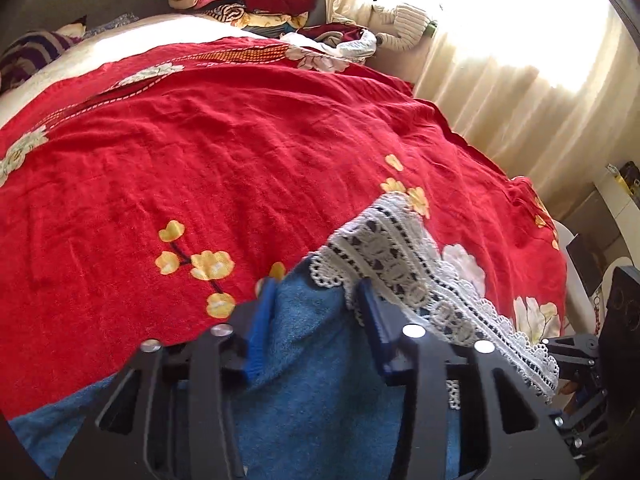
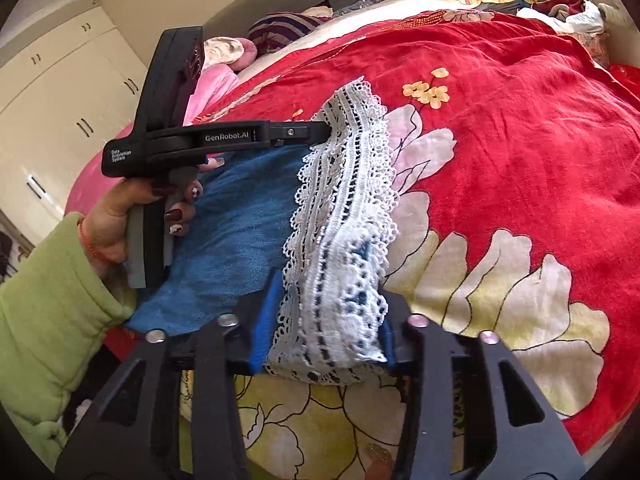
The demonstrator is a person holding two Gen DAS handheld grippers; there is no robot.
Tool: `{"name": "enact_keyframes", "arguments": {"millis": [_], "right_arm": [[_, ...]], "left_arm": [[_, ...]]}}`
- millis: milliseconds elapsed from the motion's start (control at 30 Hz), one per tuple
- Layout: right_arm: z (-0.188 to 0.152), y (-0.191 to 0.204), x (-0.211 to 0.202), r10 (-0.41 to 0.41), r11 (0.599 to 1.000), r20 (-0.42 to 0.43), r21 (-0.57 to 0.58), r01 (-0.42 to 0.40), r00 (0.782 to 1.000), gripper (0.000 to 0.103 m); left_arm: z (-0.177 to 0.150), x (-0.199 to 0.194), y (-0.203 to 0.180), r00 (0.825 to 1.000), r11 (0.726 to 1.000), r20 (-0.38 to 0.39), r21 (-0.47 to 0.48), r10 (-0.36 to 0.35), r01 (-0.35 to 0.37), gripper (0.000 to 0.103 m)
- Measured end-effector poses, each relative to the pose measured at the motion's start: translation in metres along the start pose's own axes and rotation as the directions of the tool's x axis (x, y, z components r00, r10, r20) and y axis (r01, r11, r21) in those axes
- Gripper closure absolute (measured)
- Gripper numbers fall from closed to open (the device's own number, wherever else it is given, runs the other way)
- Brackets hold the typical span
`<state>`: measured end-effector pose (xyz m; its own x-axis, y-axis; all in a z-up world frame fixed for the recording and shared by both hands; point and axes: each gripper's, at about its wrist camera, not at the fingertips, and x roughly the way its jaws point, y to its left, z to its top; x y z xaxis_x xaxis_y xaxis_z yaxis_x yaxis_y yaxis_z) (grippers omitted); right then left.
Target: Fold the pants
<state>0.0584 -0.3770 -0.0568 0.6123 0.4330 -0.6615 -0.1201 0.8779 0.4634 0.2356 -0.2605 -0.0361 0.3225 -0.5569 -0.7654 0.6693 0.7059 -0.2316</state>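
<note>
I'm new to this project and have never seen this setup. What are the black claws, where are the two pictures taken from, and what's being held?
No robot here: a person holds a hand-held two-finger gripper in each hand, with a camera on each looking along its fingers. One picture is from the left gripper, the other from the right gripper, which also sees the left one in the person's hand. Blue pants with a white lace hem lie on a red flowered bedspread. Both grippers are closed on the pants at the hem end: the left near the lace, the right on the lace.
</note>
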Motion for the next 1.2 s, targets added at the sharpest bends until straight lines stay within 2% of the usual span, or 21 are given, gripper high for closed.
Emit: {"name": "enact_keyframes", "arguments": {"millis": [67,267,400,500,733,833,933,1000,1067,1100,1200], "right_arm": [[0.001,0.002,0.0,0.018,1.0,-0.004,-0.003,-0.018,1.0,0.083],[0.013,0.024,-0.007,0.061,0.997,0.033,-0.058,-0.059,0.998,0.086],[0.018,0.051,-0.012,0.104,0.987,0.048,-0.131,-0.097,0.993,0.087],[0.023,0.075,-0.013,0.142,0.974,0.046,-0.182,-0.132,0.989,0.088],[0.028,0.141,0.007,0.215,0.925,-0.005,-0.318,-0.205,0.977,0.088],[0.025,0.166,0.029,0.215,0.904,-0.057,-0.366,-0.22,0.975,0.088],[0.018,0.184,0.049,0.211,0.885,-0.114,-0.399,-0.239,0.971,0.088],[0.01,0.199,0.061,0.2,0.866,-0.148,-0.436,-0.245,0.969,0.088],[0.004,0.212,0.07,0.197,0.851,-0.175,-0.458,-0.257,0.965,0.088],[-0.001,0.22,0.077,0.196,0.841,-0.196,-0.471,-0.268,0.961,0.088],[-0.015,0.238,0.087,0.195,0.817,-0.233,-0.498,-0.289,0.953,0.088]], "left_arm": [[-0.001,-0.002,-0.002,1.0,1.0,0.008,0.006,0.006,-0.006,0.076],[-0.003,-0.021,0.003,0.998,0.999,0.058,-0.05,-0.019,0.022,0.09],[-0.01,-0.054,0.014,0.987,0.992,0.148,-0.104,-0.058,0.074,0.091],[-0.017,-0.081,0.026,0.978,0.987,0.202,-0.137,-0.054,0.082,0.091],[-0.046,-0.121,0.062,0.968,0.976,0.248,-0.216,0.032,0.023,0.091],[-0.069,-0.136,0.093,0.964,0.948,0.244,-0.319,0.103,-0.02,0.09],[-0.097,-0.164,0.128,0.945,0.905,0.277,-0.422,0.175,-0.044,0.09],[-0.116,-0.186,0.148,0.931,0.868,0.306,-0.496,0.198,-0.022,0.088],[-0.14,-0.207,0.169,0.919,0.819,0.328,-0.573,0.217,0.012,0.076],[-0.149,-0.214,0.175,0.916,0.804,0.341,-0.594,0.211,0.035,0.075],[-0.164,-0.215,0.177,0.92,0.787,0.343,-0.614,0.188,0.069,0.074]]}}
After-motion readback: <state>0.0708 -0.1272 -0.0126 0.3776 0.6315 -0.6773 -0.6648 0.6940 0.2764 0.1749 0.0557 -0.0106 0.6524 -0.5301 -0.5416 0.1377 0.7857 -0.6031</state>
